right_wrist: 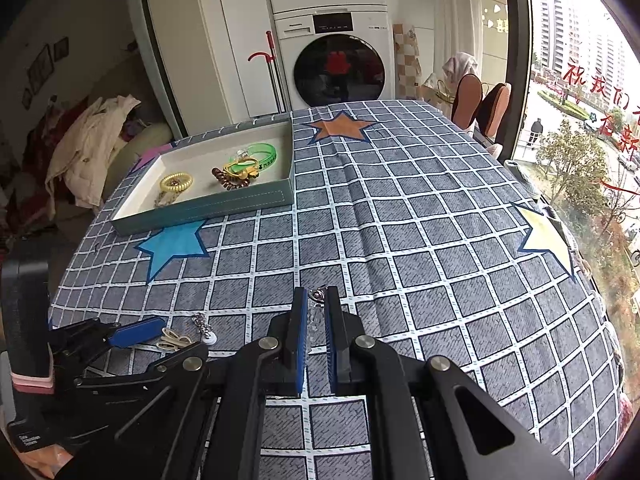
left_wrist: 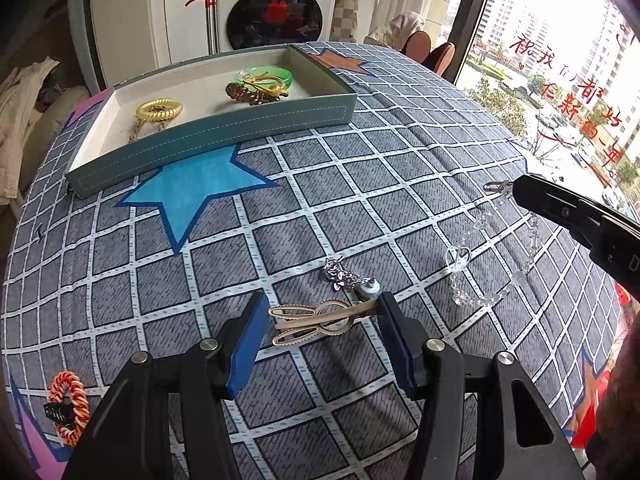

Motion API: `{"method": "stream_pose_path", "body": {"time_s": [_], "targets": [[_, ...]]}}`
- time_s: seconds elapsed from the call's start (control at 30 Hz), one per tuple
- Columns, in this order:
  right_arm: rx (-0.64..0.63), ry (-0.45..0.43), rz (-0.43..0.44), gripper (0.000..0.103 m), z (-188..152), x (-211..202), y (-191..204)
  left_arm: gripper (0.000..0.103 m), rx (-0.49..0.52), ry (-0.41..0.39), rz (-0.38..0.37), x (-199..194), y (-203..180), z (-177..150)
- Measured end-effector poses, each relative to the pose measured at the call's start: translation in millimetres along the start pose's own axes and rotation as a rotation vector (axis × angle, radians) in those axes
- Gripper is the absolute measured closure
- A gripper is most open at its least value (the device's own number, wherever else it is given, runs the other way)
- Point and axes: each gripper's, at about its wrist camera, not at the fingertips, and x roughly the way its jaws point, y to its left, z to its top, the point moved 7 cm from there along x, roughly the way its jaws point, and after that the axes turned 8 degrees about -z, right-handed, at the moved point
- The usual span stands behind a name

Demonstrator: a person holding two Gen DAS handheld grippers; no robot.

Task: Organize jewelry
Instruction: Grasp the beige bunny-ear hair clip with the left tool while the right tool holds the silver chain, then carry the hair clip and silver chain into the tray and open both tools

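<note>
While the gold hair clip [left_wrist: 320, 321] lies crosswise between our wide-open, empty left tongs [left_wrist: 320, 322], long axis spanning the gap, our right tongs [right_wrist: 316, 312] pinch the crystal chain's [left_wrist: 486, 264] clasp; the tray [left_wrist: 216, 142] sits far ahead-left.

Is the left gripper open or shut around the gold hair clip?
Open. The left gripper has its blue fingers spread either side of the gold hair clip, which lies flat on the checked cloth.
</note>
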Motion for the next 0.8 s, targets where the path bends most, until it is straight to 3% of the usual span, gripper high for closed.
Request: {"method": "stream_pose_path", "body": {"time_s": [0.43,0.8], "targets": [[-0.009,0.005,0.107,0.094,29.3,2.5,36.4,0.029,-0.019,-0.098,0.015,-52.3,31.8,30.4],[-0.080,-0.026,0.199,0.094,103.3,17.0,95.0,0.029,-0.038,-0.187,0.082,-87.4,82.5,92.4]]}}
